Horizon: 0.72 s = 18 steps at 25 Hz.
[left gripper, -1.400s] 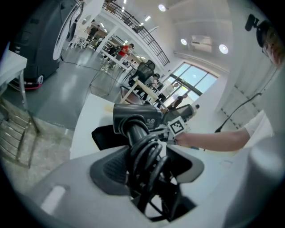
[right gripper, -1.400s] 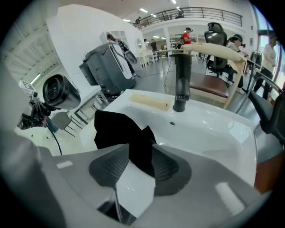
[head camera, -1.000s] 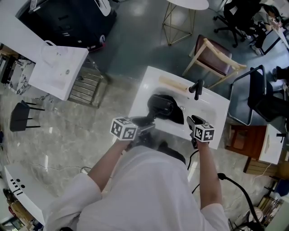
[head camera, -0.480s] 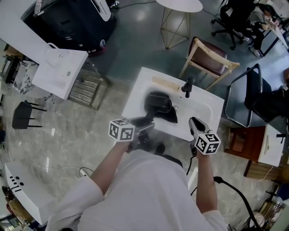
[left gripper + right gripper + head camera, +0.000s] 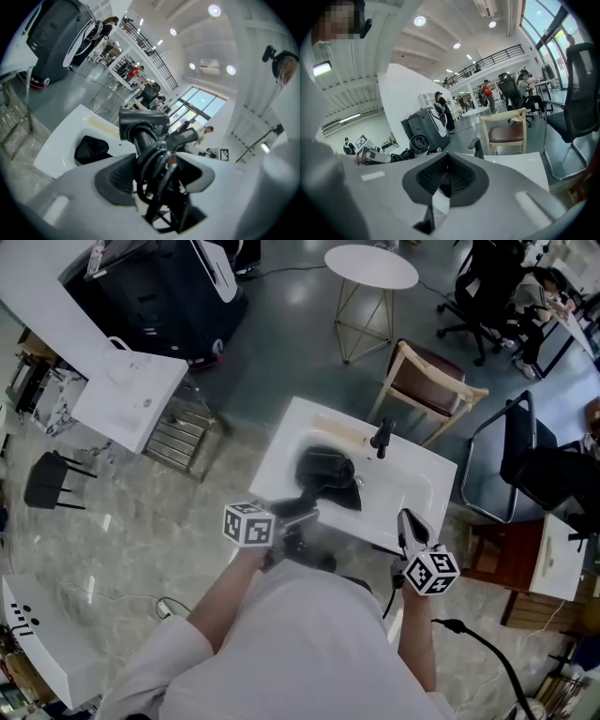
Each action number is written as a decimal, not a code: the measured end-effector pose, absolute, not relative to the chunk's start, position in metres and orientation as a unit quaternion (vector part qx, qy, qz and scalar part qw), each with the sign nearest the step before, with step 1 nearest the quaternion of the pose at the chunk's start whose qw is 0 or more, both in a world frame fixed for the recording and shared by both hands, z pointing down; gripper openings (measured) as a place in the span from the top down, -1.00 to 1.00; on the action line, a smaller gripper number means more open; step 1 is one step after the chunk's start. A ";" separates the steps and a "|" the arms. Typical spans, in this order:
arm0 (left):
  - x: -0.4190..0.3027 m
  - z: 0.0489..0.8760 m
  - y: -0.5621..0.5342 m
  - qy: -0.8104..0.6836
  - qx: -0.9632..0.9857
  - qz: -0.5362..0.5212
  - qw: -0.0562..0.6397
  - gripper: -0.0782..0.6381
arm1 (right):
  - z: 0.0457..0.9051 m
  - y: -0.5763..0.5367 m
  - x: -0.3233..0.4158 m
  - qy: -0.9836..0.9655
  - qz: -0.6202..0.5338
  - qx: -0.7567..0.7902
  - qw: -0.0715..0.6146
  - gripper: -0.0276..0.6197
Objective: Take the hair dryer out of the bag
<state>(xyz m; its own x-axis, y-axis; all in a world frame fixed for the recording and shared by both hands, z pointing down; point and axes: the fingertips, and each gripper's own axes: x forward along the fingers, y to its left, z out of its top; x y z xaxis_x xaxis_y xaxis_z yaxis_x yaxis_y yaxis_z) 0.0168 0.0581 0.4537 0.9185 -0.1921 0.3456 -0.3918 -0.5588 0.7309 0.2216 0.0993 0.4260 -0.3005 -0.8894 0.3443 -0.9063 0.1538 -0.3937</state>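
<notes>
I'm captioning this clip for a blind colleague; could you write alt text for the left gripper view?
The left gripper clamps a black hair dryer by its cord-wrapped handle, held clear of the black bag lying in a white basin below. An open hall with people shows behind.

Pale marble floor [image 5: 131, 521] meets grey floor [image 5: 281, 324]; wooden chair [image 5: 433, 381], maroon seat; round white table [image 5: 371, 266]; black office chair [image 5: 544, 465]; ceiling spotlights [image 5: 214, 10] lit.

Head camera is looking steeply down at white basin [image 5: 424, 486]; left gripper [image 5: 300, 513] and right gripper [image 5: 406, 521] cameras are skimming it, close.
</notes>
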 end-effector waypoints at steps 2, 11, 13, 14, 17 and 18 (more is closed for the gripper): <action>0.016 0.452 0.059 -0.167 0.876 0.111 0.439 0.07 | 0.421 0.104 0.222 -0.761 0.268 0.591 0.005 0.90; 0.009 0.445 0.053 -0.168 0.876 0.106 0.439 0.06 | 0.411 0.100 0.224 -0.762 0.256 0.595 -0.007 0.90; 0.008 0.445 0.050 -0.168 0.877 0.106 0.438 0.06 | 0.411 0.097 0.225 -0.759 0.256 0.599 -0.010 0.90; 0.007 0.446 0.050 -0.168 0.877 0.106 0.438 0.06 | 0.412 0.096 0.225 -0.758 0.256 0.600 -0.012 0.90; 0.007 0.446 0.050 -0.167 0.877 0.106 0.437 0.06 | 0.412 0.095 0.225 -0.756 0.258 0.601 -0.017 0.90; 0.007 0.445 0.050 -0.167 0.877 0.105 0.437 0.06 | 0.413 0.095 0.224 -0.756 0.260 0.601 -0.017 0.90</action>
